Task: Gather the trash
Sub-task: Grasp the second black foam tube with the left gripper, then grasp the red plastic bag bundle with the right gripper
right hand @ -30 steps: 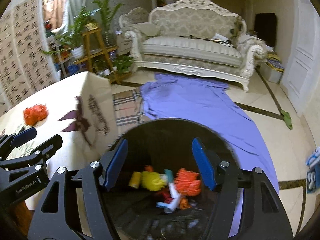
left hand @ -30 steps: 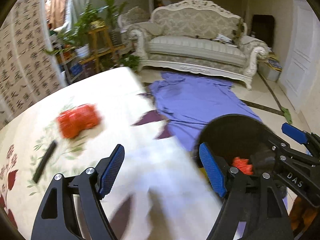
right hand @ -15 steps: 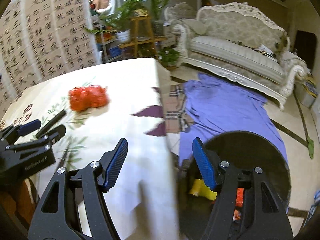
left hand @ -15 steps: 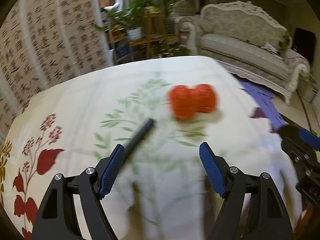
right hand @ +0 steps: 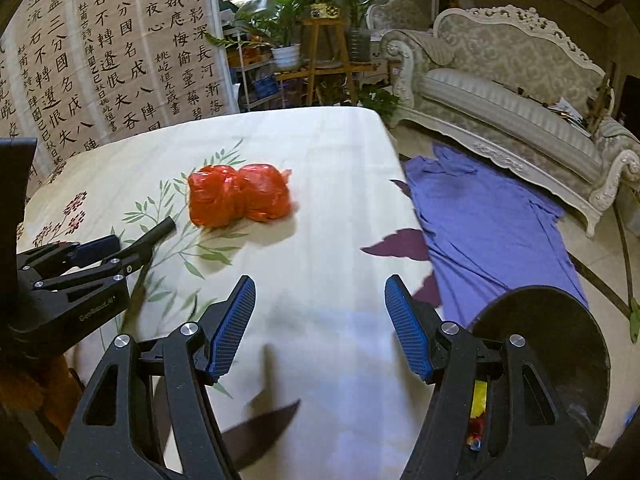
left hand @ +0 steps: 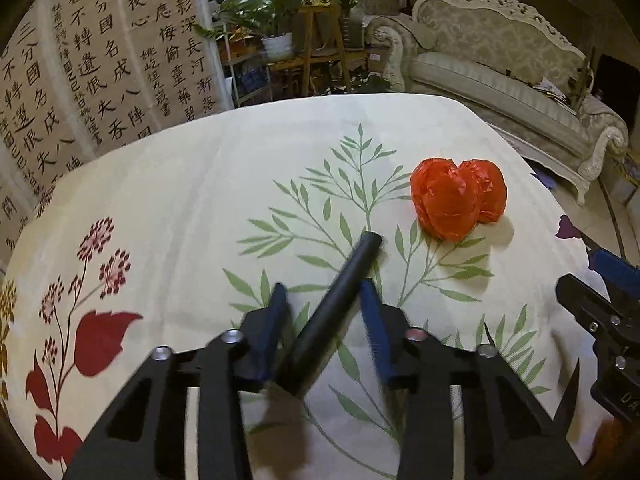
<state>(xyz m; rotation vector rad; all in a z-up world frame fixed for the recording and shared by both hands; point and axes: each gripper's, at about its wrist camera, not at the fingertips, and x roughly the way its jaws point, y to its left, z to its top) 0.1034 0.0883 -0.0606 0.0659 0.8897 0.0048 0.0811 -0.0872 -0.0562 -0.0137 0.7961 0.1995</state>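
A black tube point(left hand: 336, 304) lies slantwise on the cream floral tablecloth point(left hand: 192, 200). My left gripper point(left hand: 323, 286) straddles it and its jaws are closing; the right pad is at the tube, while a strip of cloth still shows between the tube and the left pad. Beyond and to the right sits a crumpled red plastic bag point(left hand: 456, 200). In the right wrist view the bag point(right hand: 240, 196) is ahead-left of my right gripper point(right hand: 320, 284), which hangs open over bare cloth. The left gripper point(right hand: 120, 254) and the tube point(right hand: 160, 230) show at far left. A black trash bin point(right hand: 560, 340) stands lower right.
The table edge point(right hand: 404, 208) drops to a floor with a purple cloth point(right hand: 480, 220) spread on it. An ornate sofa point(right hand: 520, 92) stands behind, with a plant stand point(right hand: 324, 48) and a calligraphy screen point(right hand: 100, 60) at the back left.
Both views swung from the bin over to the tabletop. My left gripper came up to the black tube and its jaws narrowed around it. The right jaws kept their width.
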